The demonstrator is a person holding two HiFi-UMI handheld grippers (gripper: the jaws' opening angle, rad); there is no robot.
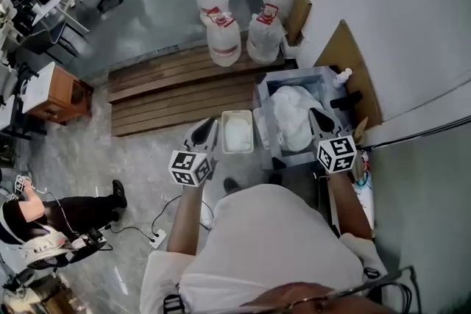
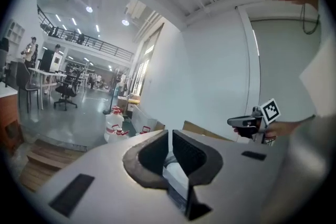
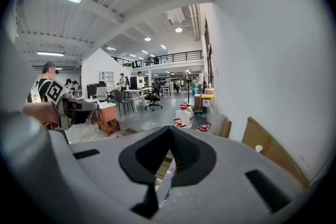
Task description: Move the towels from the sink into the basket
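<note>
L gripper point(image 2: 170, 136) jaws ajar, R gripper point(image 3: 169, 131) closed, both empty; 1 basket point(image 1: 237, 112), 4 jugs point(image 1: 223, 37).

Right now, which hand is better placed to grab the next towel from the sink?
Right, probably. The right hand-held gripper sits over the towels piled in the sink, while the left hand-held gripper is off beside the basket. The right jaws must open first.
</note>
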